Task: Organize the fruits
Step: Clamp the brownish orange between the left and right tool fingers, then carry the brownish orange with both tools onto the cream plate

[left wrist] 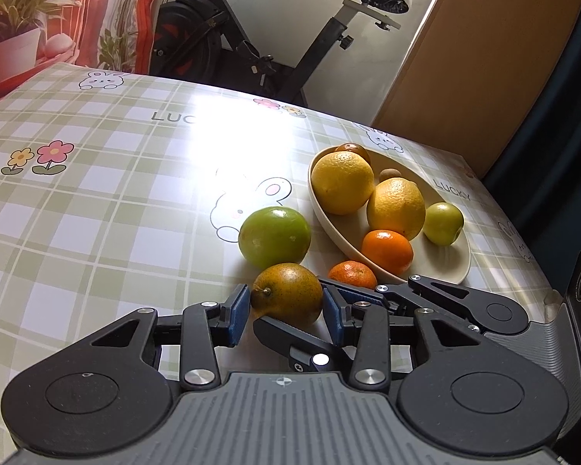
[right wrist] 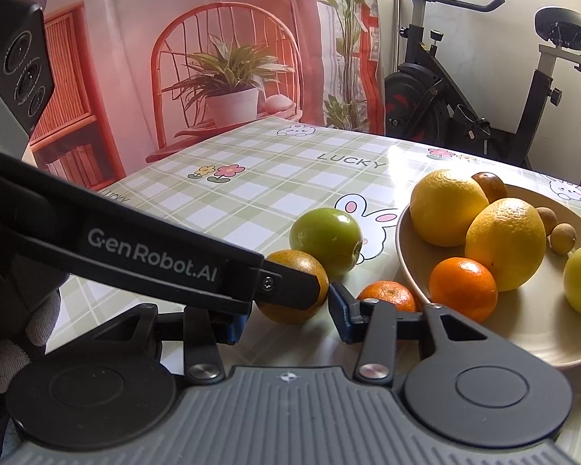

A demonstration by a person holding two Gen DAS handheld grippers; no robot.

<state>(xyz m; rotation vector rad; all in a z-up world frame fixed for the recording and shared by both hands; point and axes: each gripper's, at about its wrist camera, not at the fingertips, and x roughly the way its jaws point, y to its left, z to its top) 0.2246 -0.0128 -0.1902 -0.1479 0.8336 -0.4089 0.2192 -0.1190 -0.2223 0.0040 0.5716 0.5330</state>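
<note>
1. Farthest left among the loose fruit, the green fruit [left wrist: 274,236] sits on the checked tablecloth [left wrist: 97,201], just behind the speckled one and near the bowl's rim. It looks smooth and glossy, so likely to slip or roll if nudged.
2. Next, the speckled orange [left wrist: 287,297] rests on the cloth between the blue pads of the left gripper [left wrist: 286,308]. The pads sit at its two sides, touching or very nearly; whether they are squeezing yet, I cannot tell. It looks firm, round and moderately heavy, so a hold across its widest middle seems safest.
3. The right gripper [right wrist: 286,306] stands open, its jaws spread wide, low over the table just beside the same fruit. The left gripper's finger crosses in front of it, so the two tools crowd each other here.
4. A small tangerine [left wrist: 352,274] lies against the bowl's outer wall, close enough to be bumped.
5. The cream bowl [left wrist: 451,267] already holds two lemons [left wrist: 342,182], an orange, a green fruit and some small brown ones; free space remains toward its near right side.
</note>
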